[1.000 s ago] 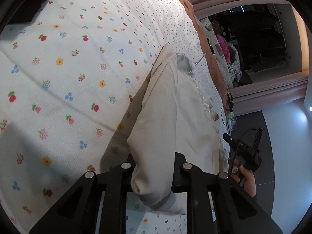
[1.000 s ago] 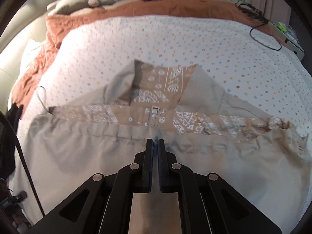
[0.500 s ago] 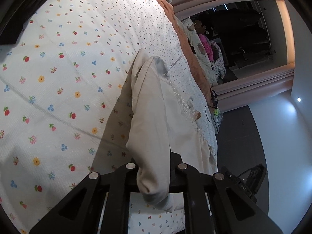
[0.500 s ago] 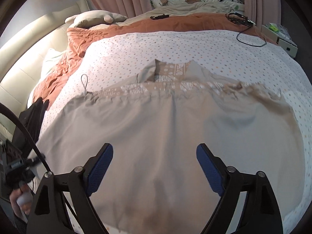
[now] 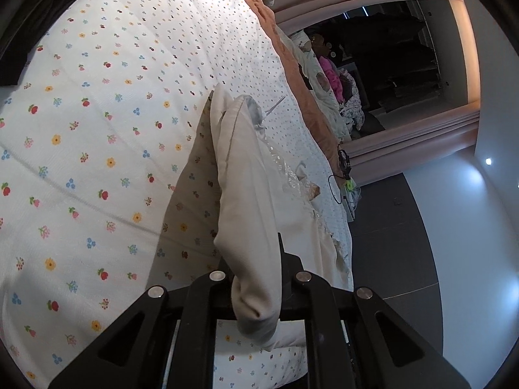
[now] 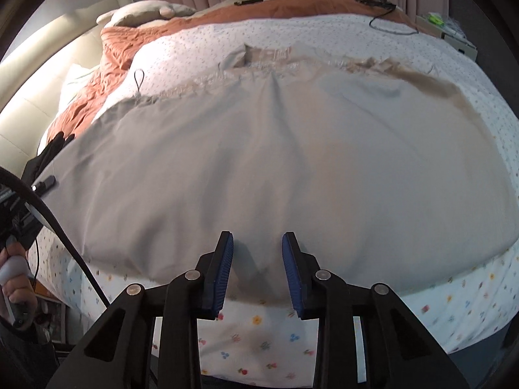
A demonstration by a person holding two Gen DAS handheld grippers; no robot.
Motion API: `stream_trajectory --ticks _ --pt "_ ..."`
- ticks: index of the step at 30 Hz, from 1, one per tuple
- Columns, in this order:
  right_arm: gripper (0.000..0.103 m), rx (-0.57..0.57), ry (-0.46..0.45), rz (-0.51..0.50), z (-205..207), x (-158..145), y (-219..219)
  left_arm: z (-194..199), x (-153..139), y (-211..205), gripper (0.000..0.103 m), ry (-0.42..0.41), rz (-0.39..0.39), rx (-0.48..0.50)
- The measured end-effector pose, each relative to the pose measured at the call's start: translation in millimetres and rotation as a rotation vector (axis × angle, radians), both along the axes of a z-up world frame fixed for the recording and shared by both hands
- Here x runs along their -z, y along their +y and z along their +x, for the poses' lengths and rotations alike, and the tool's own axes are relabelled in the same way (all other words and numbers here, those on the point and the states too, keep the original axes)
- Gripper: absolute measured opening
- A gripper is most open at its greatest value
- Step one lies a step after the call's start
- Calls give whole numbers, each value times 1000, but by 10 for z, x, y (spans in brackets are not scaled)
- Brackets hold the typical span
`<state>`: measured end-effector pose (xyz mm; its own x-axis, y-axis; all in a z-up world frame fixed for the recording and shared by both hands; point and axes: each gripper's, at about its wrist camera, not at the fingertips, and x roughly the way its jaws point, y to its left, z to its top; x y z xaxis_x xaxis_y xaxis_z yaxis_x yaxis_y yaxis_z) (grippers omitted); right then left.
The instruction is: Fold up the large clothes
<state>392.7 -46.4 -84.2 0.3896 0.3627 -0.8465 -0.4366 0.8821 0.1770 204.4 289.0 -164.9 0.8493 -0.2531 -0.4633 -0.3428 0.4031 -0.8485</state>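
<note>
A large beige garment (image 6: 292,149) lies spread over the flowered bed sheet (image 6: 259,340), its patterned waistband (image 6: 269,58) at the far side. My right gripper (image 6: 257,253) hangs over the near hem. Its jaws are closing, with a fold of the hem between the blue pads (image 6: 223,272), which do not press on it. In the left wrist view, my left gripper (image 5: 256,285) is shut on a side edge of the garment (image 5: 246,194) and holds it up off the sheet (image 5: 81,162). The cloth hides its fingertips.
A rust-brown blanket (image 6: 123,45) and a pillow (image 6: 142,13) lie at the head of the bed. A black cable (image 6: 389,26) and a box (image 6: 460,39) sit at the far right corner. A hand (image 6: 16,278) grips the left gripper's handle at the bed's left edge.
The right gripper let go at the waistband, drew back to the near hem, opened wide and has narrowed again. The left gripper rose a little with the cloth.
</note>
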Motion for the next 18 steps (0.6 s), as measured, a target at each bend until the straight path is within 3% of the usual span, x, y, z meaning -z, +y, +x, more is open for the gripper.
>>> stream_trajectory --ticks 4,13,18 --pt "29 -9 7 -46 134 88 138 -24 8 6 13 2 -1 -3" --pt "28 16 12 -41 540 170 450 -114 97 38 13 24 -24 -29" --pt "20 13 30 -24 787 212 577 -146 143 40 13 34 -35 -41"
